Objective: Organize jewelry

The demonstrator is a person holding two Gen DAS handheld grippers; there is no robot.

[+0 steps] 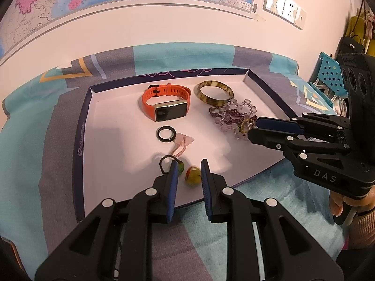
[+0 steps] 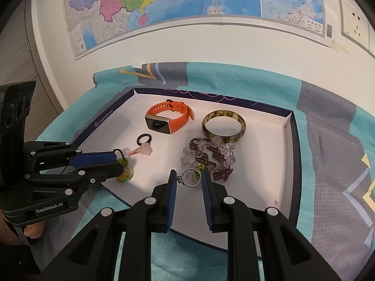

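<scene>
A shallow white tray (image 1: 112, 121) (image 2: 269, 159) holds the jewelry: an orange smartwatch (image 1: 164, 101) (image 2: 167, 117), a mottled bangle (image 1: 214, 92) (image 2: 223, 126), a heap of purple and clear beaded bracelets (image 1: 232, 117) (image 2: 208, 158), a black ring (image 1: 166, 134) (image 2: 144, 139), a pink flower charm (image 1: 184, 140) (image 2: 145, 149) and a green-yellow bead pendant on a dark cord (image 1: 193, 175) (image 2: 125, 174). My left gripper (image 1: 187, 166) (image 2: 118, 162) is open with the pendant between its fingertips. My right gripper (image 2: 188, 175) (image 1: 254, 126) is open around a thin metal ring (image 2: 191, 178).
The tray lies on a teal and grey patterned cloth (image 1: 46, 140) (image 2: 328, 164). A wall with a map (image 2: 187, 0) and sockets (image 1: 283, 7) stands behind. A blue perforated chair (image 1: 330, 75) and hanging bags (image 1: 356, 37) are at the far right.
</scene>
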